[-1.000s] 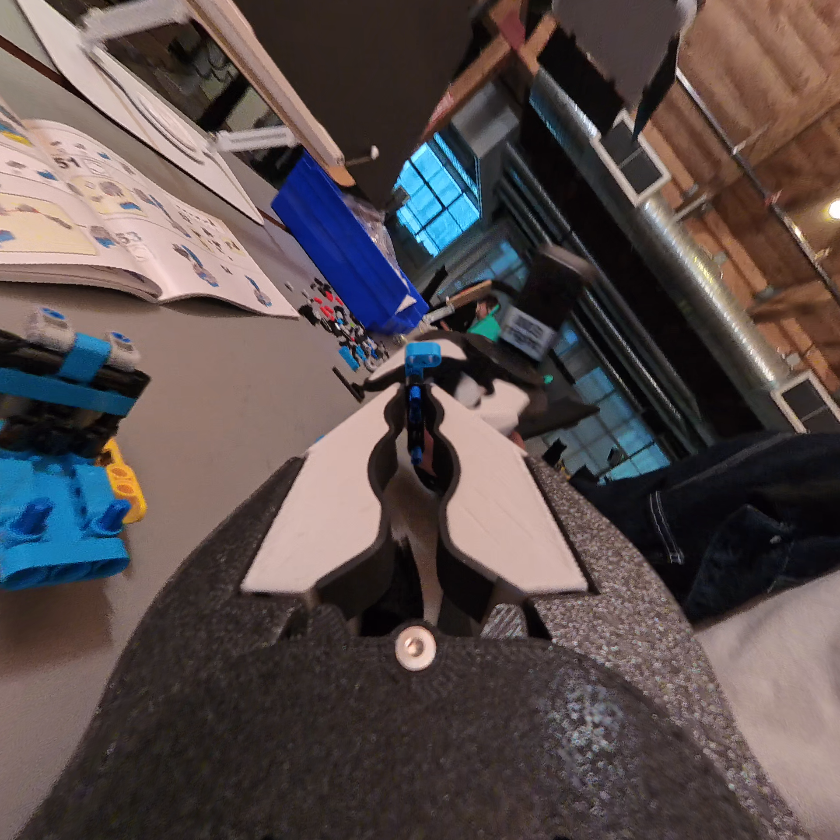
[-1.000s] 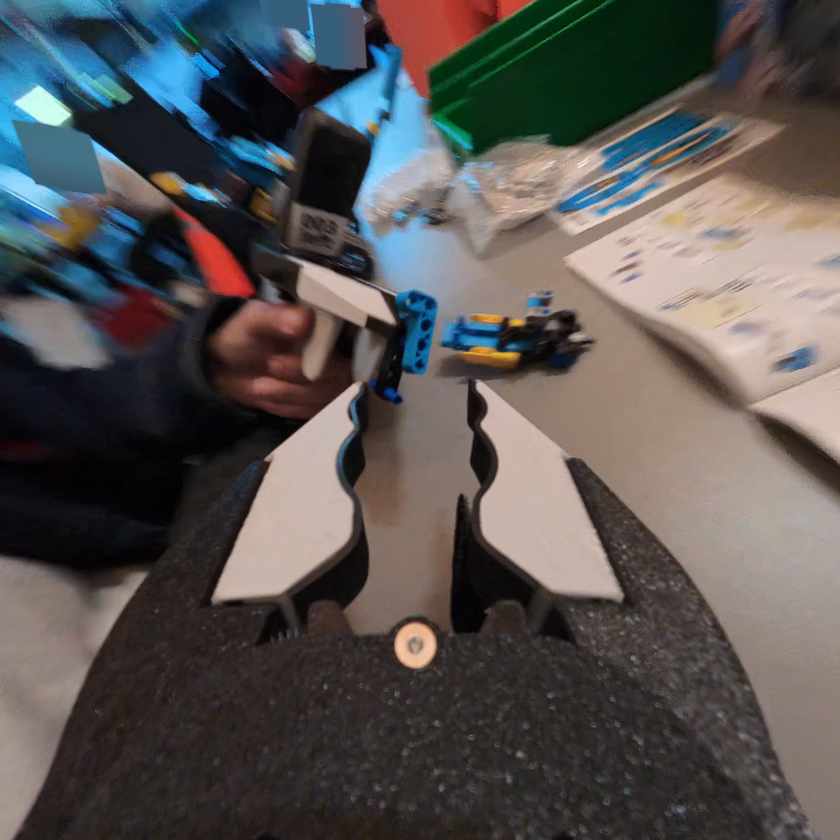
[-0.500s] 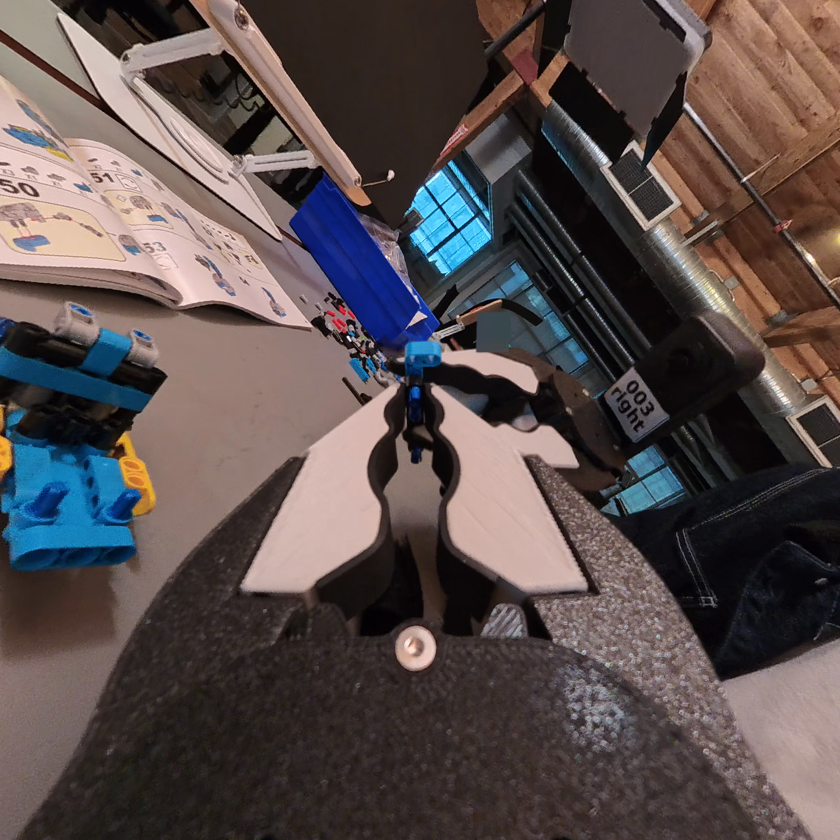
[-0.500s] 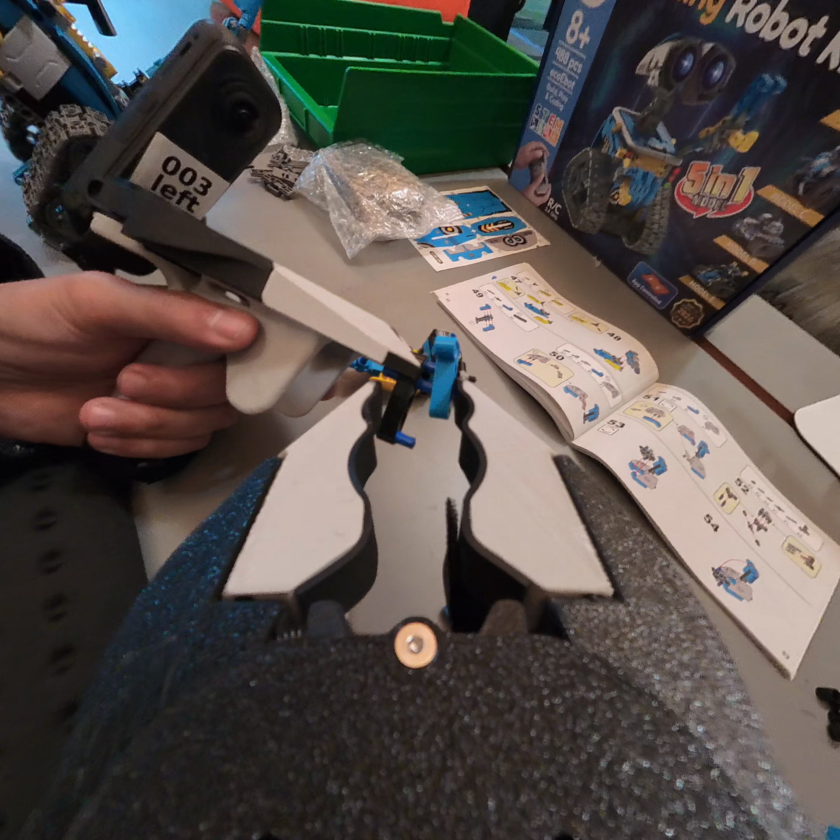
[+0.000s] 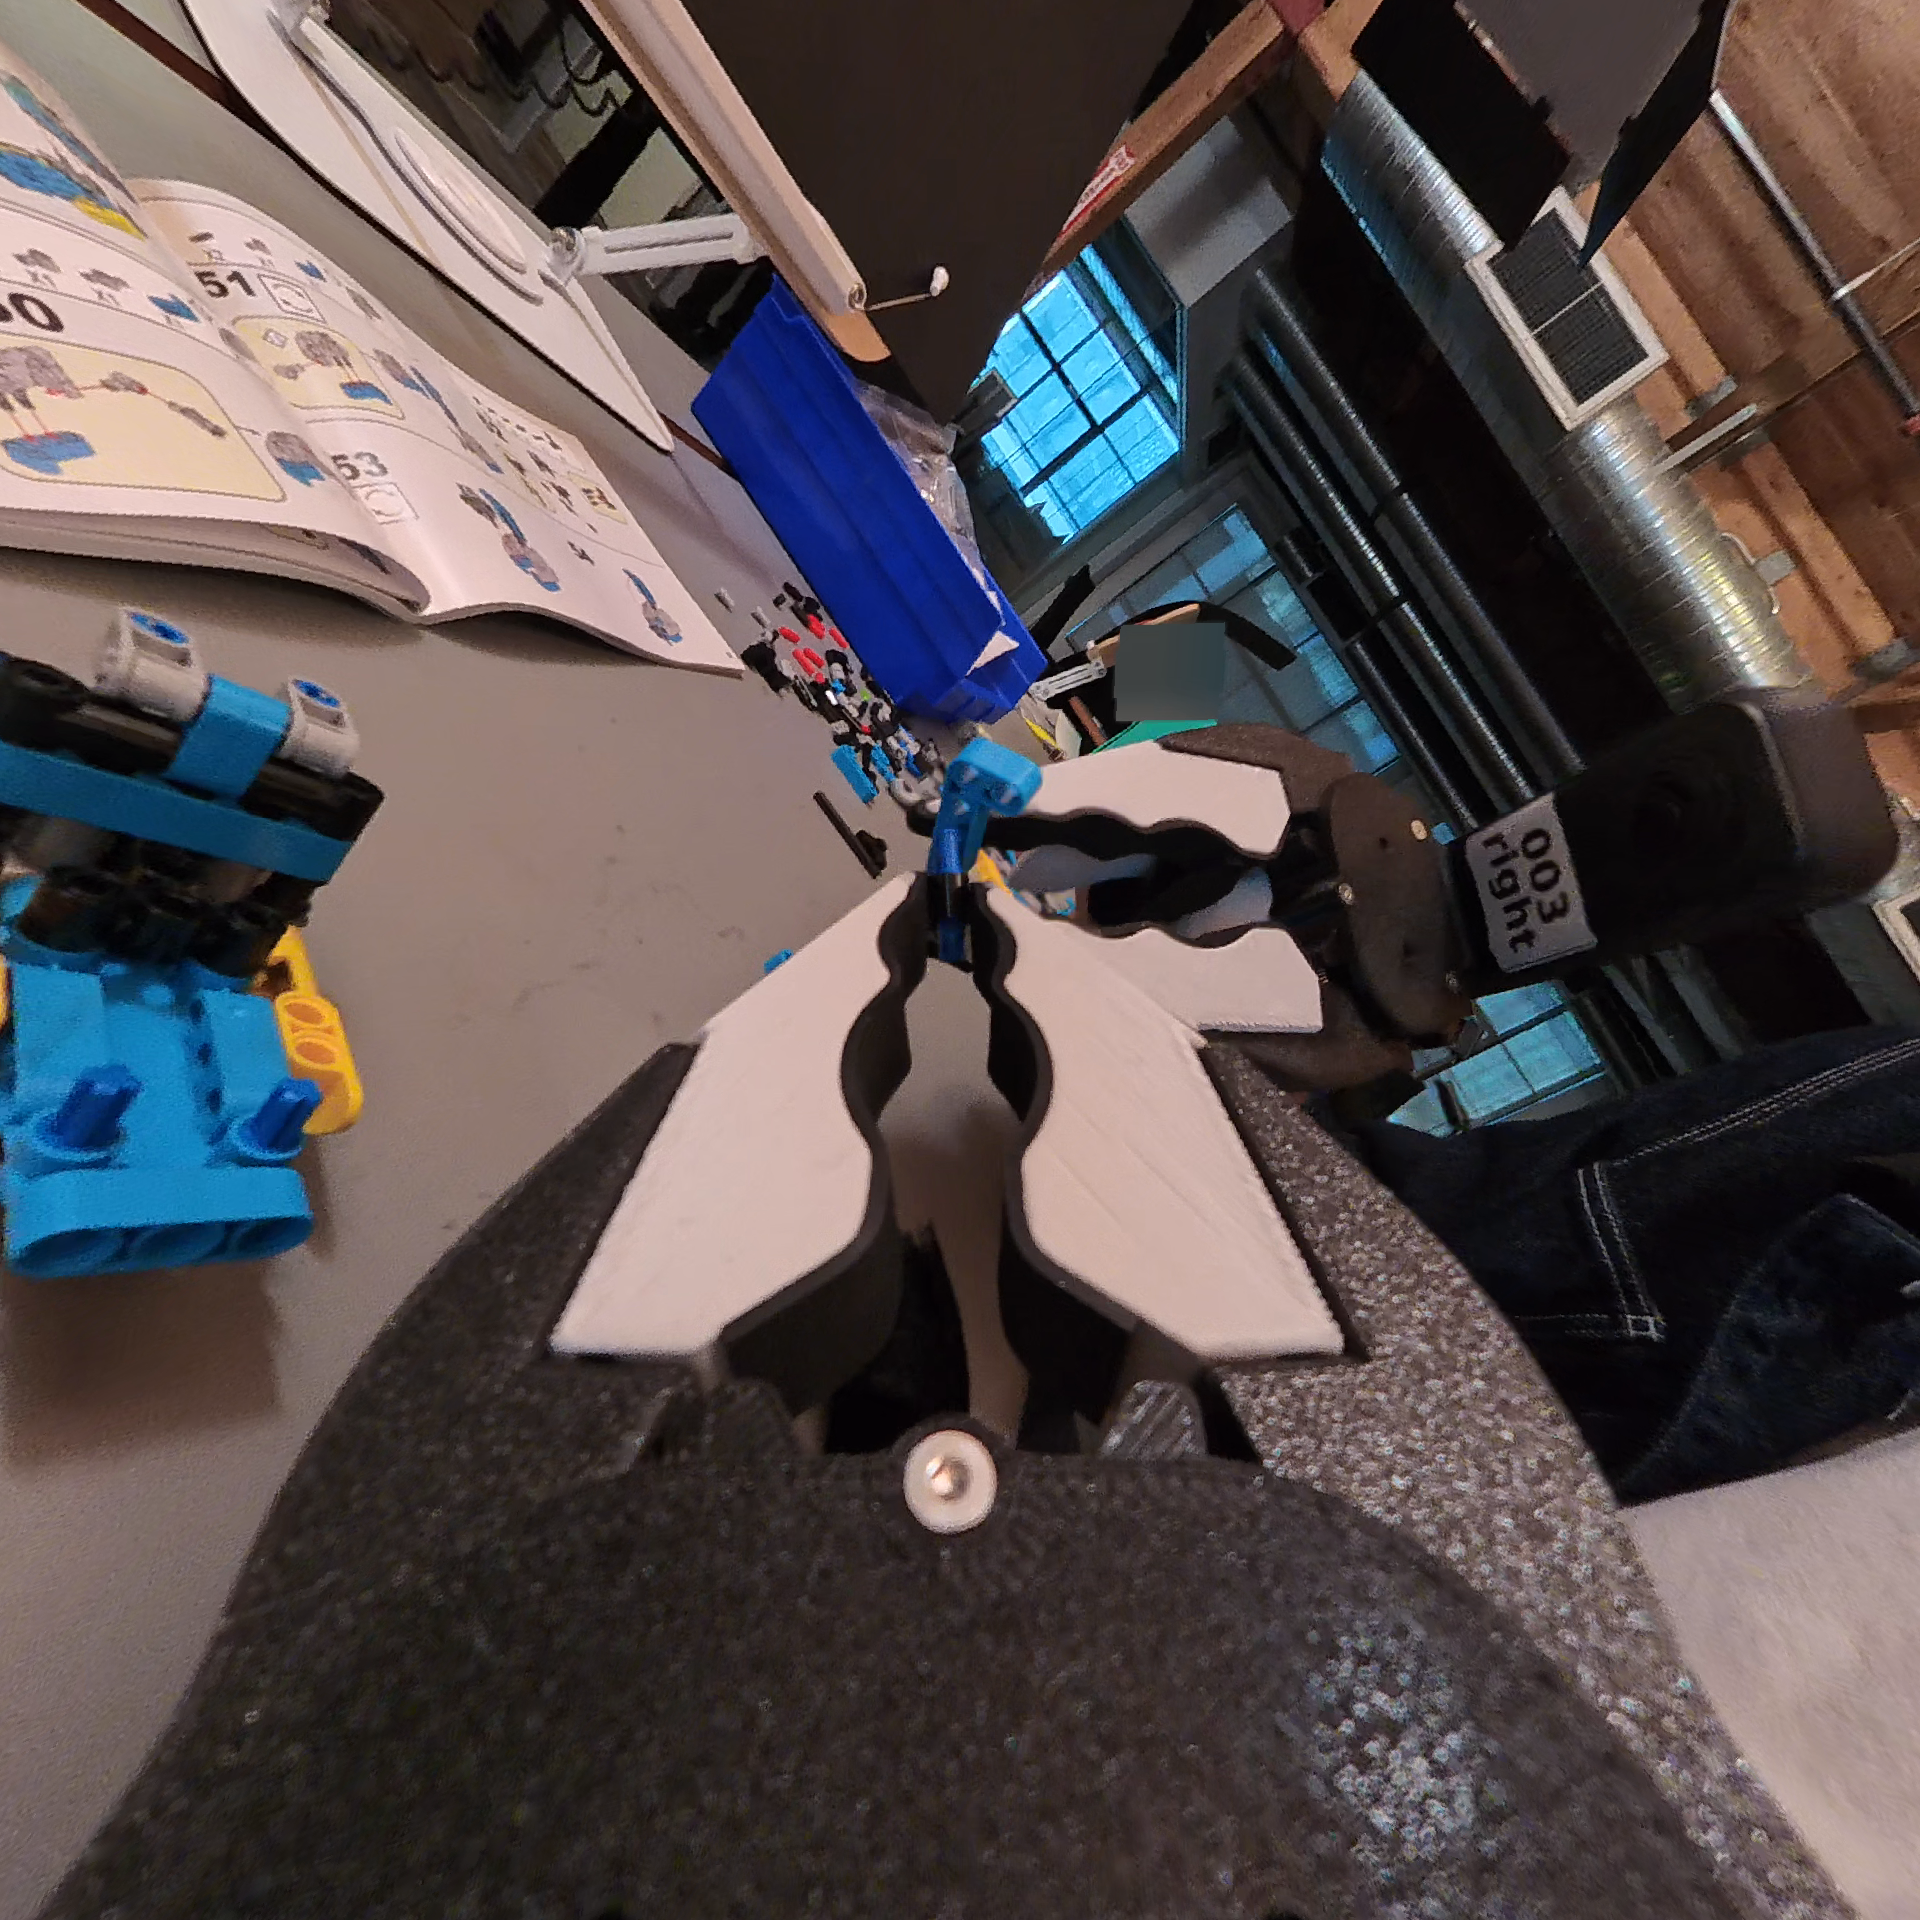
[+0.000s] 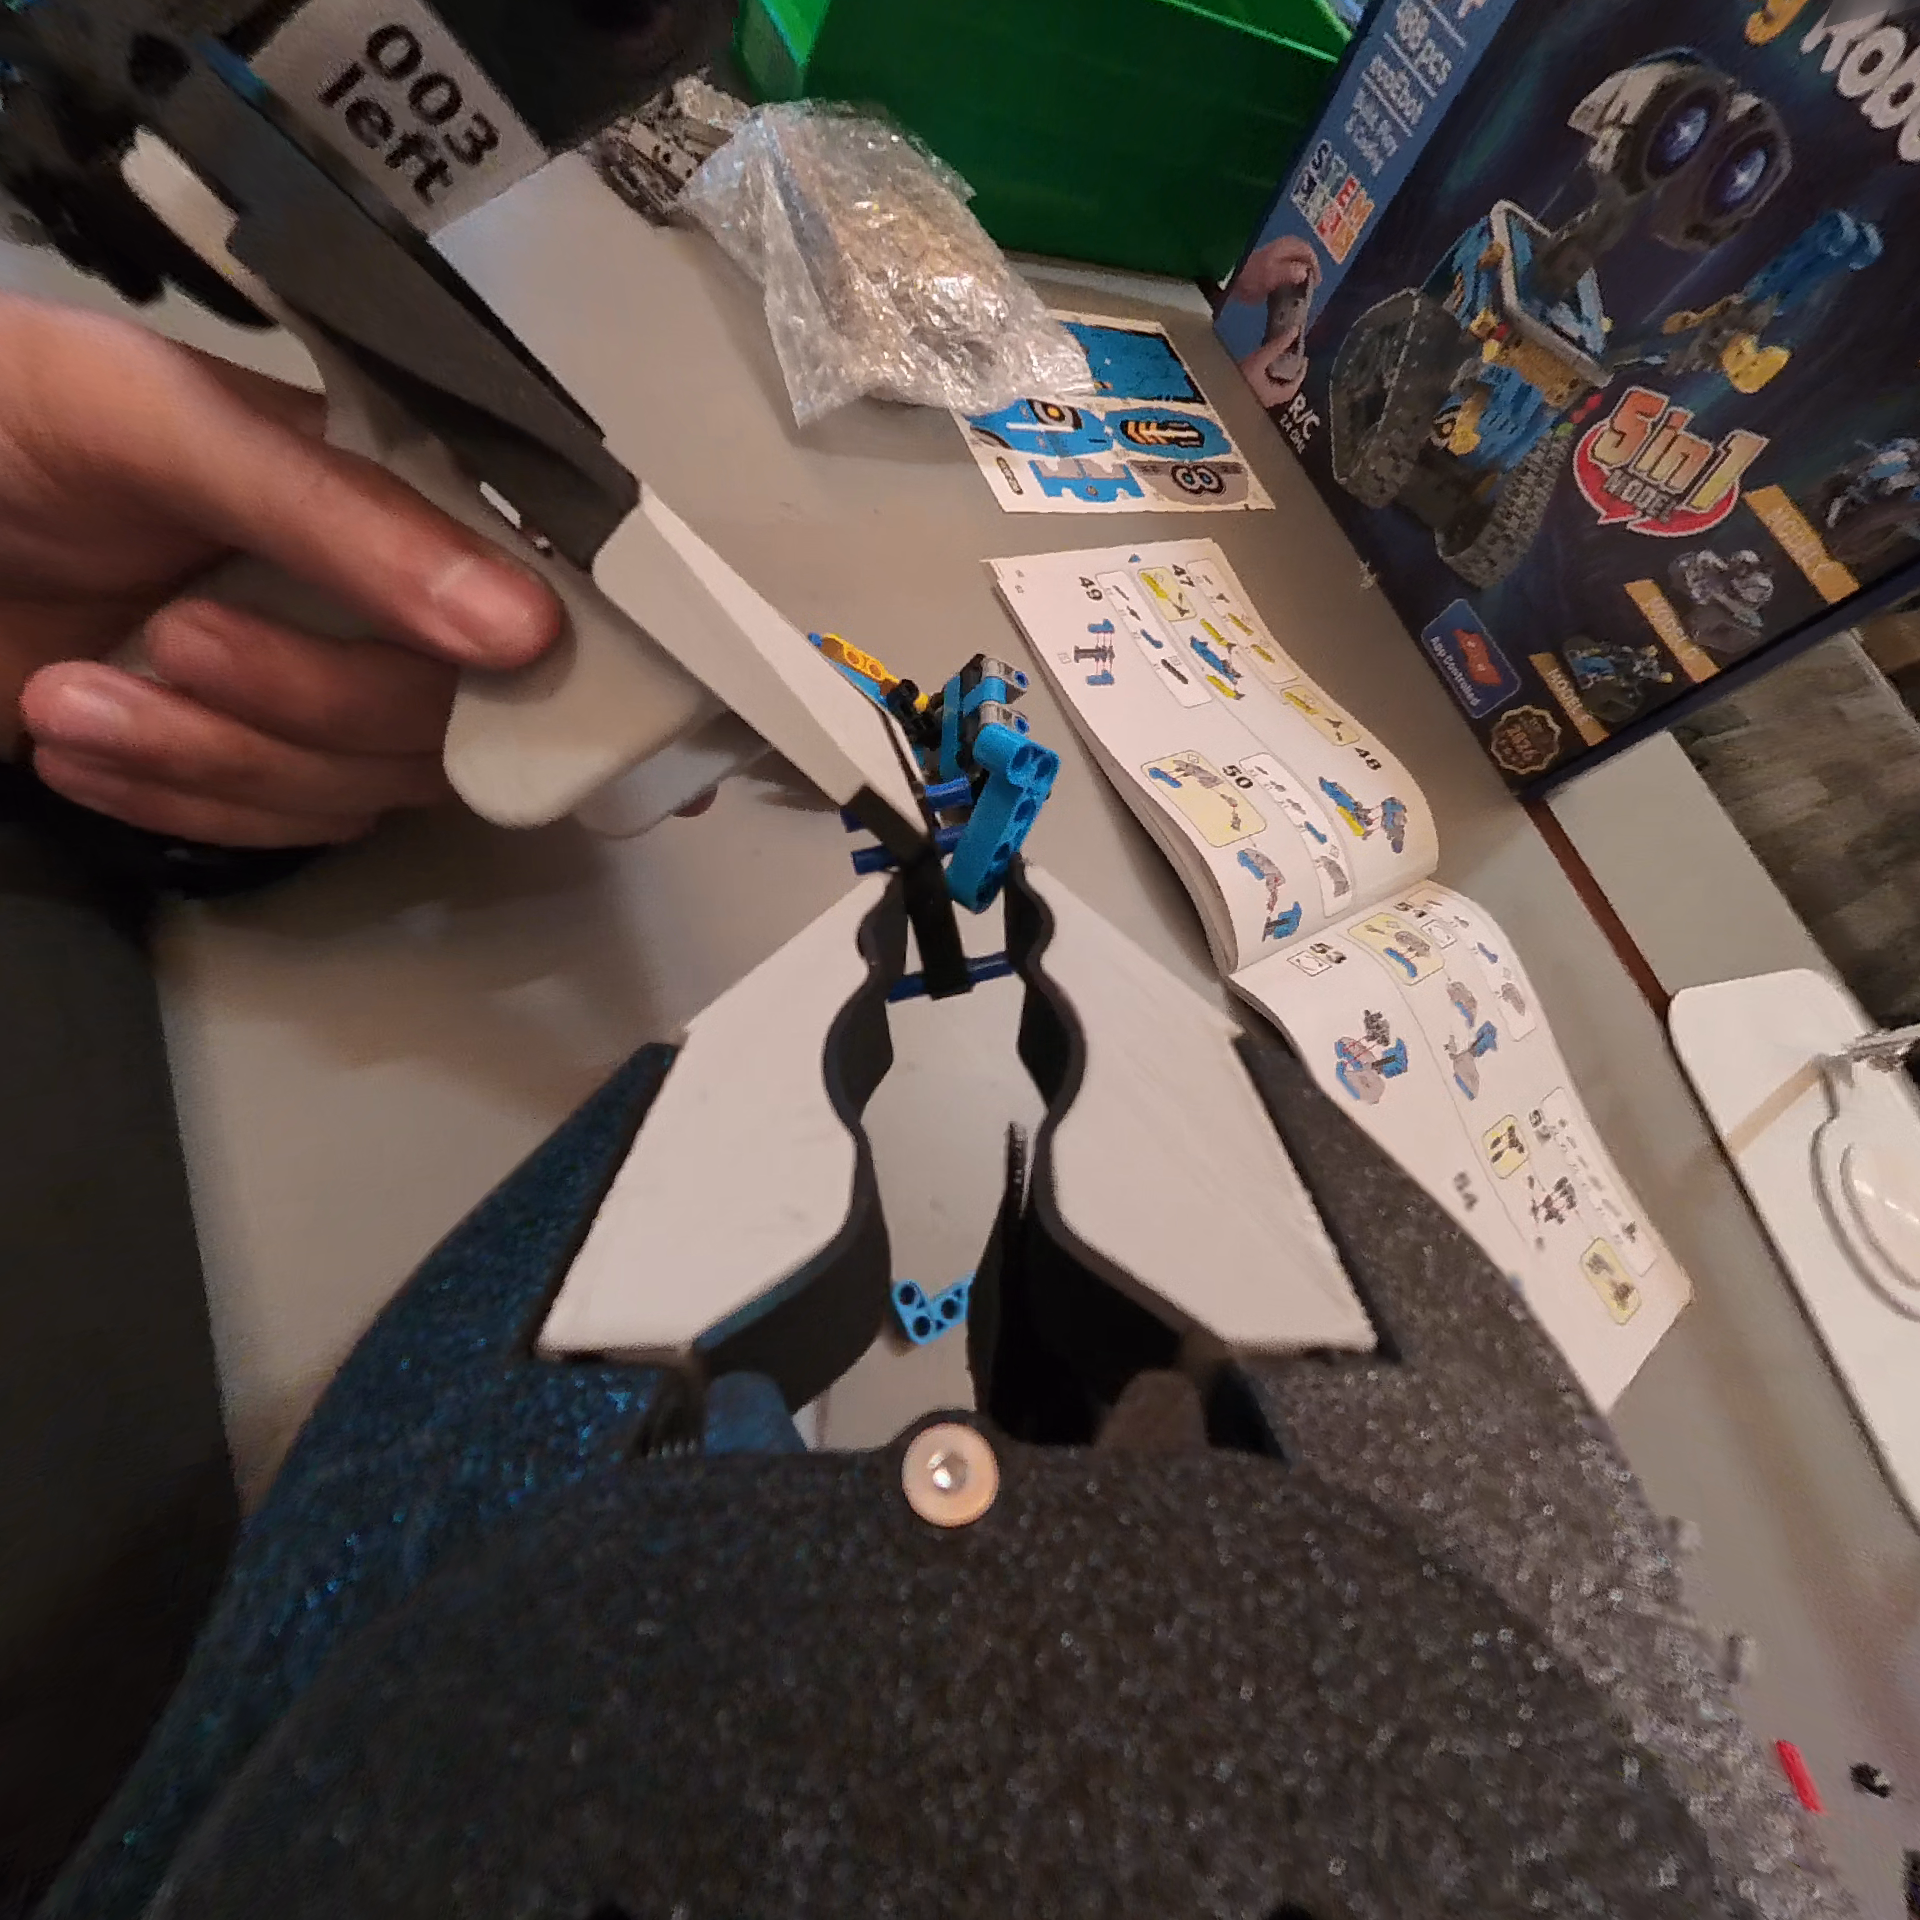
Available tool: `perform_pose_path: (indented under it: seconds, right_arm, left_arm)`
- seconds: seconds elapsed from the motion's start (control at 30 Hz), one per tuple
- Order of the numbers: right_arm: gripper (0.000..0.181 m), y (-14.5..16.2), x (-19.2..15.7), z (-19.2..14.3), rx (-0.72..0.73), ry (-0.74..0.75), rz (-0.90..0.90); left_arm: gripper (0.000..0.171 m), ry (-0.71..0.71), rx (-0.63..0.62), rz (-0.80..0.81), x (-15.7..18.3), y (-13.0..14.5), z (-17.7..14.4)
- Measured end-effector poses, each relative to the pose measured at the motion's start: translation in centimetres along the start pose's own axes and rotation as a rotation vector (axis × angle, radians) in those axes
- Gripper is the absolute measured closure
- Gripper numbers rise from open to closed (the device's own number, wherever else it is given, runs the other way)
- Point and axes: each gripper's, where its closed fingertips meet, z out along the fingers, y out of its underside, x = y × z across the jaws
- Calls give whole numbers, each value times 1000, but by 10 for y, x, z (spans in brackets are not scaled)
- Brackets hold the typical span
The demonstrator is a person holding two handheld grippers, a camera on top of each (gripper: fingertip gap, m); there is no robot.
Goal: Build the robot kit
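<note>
**Layout, left to right.** A blue, black and yellow model (image 5: pixel 156 987) is lying near the worktop's (image 5: pixel 582 883) left edge. An open booklet (image 5: pixel 312 416) is lying behind it, toward the far edge. Loose small parts (image 5: pixel 831 707) are sitting by a blue bin (image 5: pixel 862 520) at the far edge.

**Held item.** The brick piece (image 5: pixel 982 784) is hanging above the worktop, approx. mid-span, touching nothing below. It is a black bar w/ blue pins, capped by a light-blue angled part.

**Claws.**
- The left claw (image 5: pixel 945 914) is clamping the bar's near end, tips together on it. A hand (image 6: pixel 208 623) is gripping its handle.
- The right claw (image 6: pixel 956 883) is coming in from the right w/ tips narrowed around the same bar. Squeezing or only bracketing: cannot tell.

**Risk (judgement).**
- Only the tips are gripping. Side load from the right claw could be twisting the bar out.
- Pins could be popping loose, since they are spanning the gap.

**Orientation.** The long axis is running straight out along the left claw's fingers. The angled part is pointing away from that claw and leaning right.
</note>
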Motion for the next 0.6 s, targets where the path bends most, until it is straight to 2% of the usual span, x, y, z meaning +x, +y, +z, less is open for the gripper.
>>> perform_pose_path:
  seconds: [0.07, 0.2, 0.27, 0.6]
  right_arm:
    - [163, 1, 0, 0, 5, -5, -60]
    - [161, 2, -3, 0, 41, -88, 5]
    - [160, 6, -4, 1, 25, -95, -27]
    - [159, 6, -1, 2, 50, 14, -177]
  left_arm:
    - [165, -2, -8, 17, 1, 1, 1]
    - [165, 8, -27, 58, 6, 4, 2]
    - [165, 11, -50, 85, 8, 8, 4]
    - [166, 22, -66, 36, 6, 9, 4]
